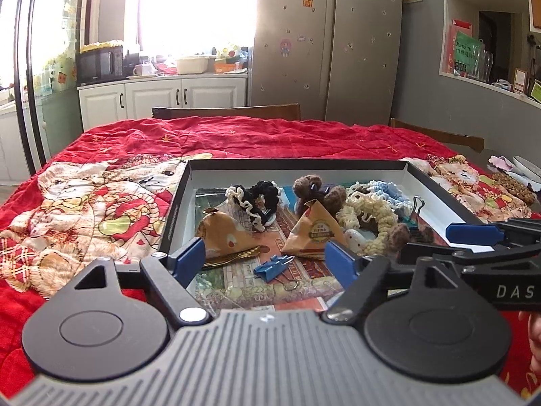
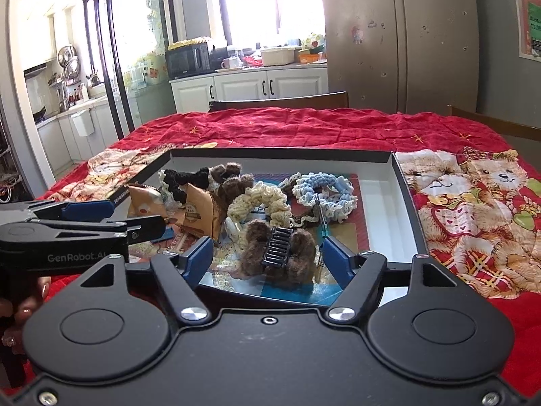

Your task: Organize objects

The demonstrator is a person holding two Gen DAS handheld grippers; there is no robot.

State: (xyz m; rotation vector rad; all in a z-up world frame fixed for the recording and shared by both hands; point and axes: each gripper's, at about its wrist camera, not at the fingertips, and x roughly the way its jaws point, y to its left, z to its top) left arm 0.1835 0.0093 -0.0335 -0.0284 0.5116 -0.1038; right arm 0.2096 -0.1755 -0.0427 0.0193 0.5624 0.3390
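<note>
A shallow black-rimmed box point(image 1: 294, 164) lies on the red quilt and holds the small items. My left gripper point(image 1: 265, 257) is open over its near edge, and a blue binder clip point(image 1: 274, 265) lies on the box floor between the pads, untouched. Beyond the clip stand two triangular paper packets point(image 1: 223, 233) point(image 1: 314, 233), a black-and-cream scrunchie point(image 1: 257, 203) and a cream scrunchie point(image 1: 365, 216). My right gripper point(image 2: 268, 257) is open around a brown fuzzy claw clip point(image 2: 277, 250) that rests in the box point(image 2: 385, 237); the pads stand clear of it. A blue scrunchie point(image 2: 324, 189) lies farther back.
The red teddy-bear quilt point(image 2: 473, 209) covers the whole table. Wooden chair backs point(image 1: 226, 111) stand at the far side. A dish of brown snacks point(image 1: 514, 186) sits at the right edge. A person's fingers point(image 2: 23, 304) hold the left gripper's handle.
</note>
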